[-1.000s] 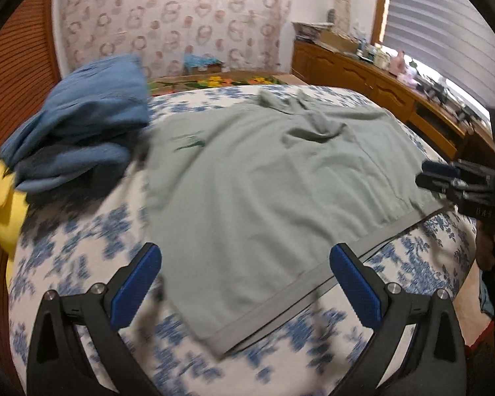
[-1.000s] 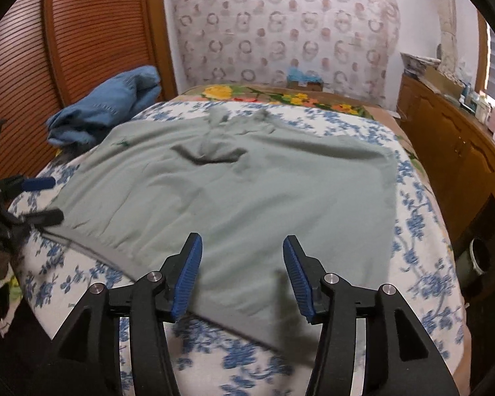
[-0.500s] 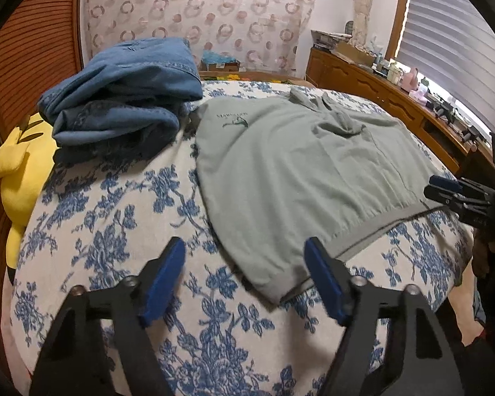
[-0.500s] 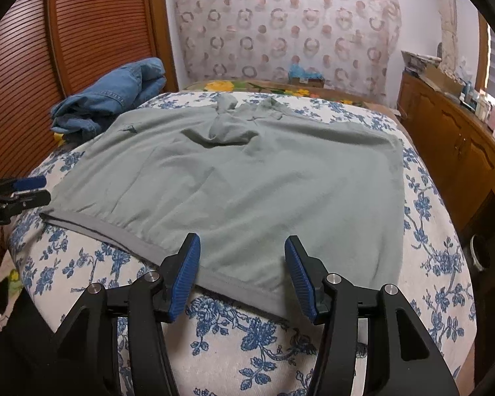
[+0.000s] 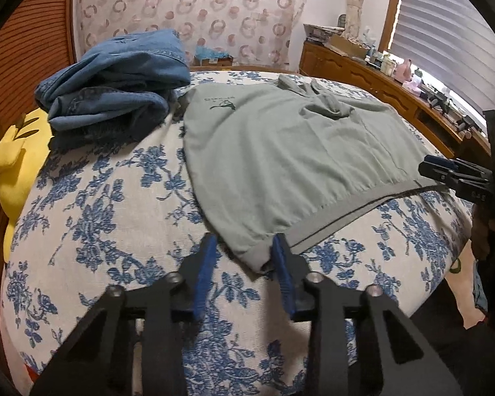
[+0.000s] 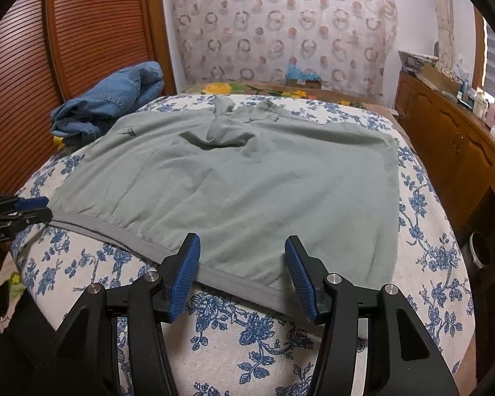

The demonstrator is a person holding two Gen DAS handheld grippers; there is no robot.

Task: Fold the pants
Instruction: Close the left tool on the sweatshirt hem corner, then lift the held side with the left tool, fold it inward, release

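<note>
Covering most of both frames, the bed (image 5: pixel 92 217) with its blue-flowered cover carries the grey-green pants (image 5: pixel 290 151), spread flat across the middle of each view with a darker waistband along the lower edge. A heap of blue denim (image 5: pixel 115 89) sits at the upper left, apart from them, with a yellow cushion (image 5: pixel 13 165) at the left edge. The pants look light, soft and limp, so they will likely sag and drag unless lifted at the corners of the thicker waistband. In the left wrist view, the left claw (image 5: pixel 244 254) has just been closing, and its jaws now stand narrow around the near waistband corner, one pad touching it. In the right wrist view, the right claw (image 6: pixel 242 264) stands half open over the waistband, gripping nothing.
</note>
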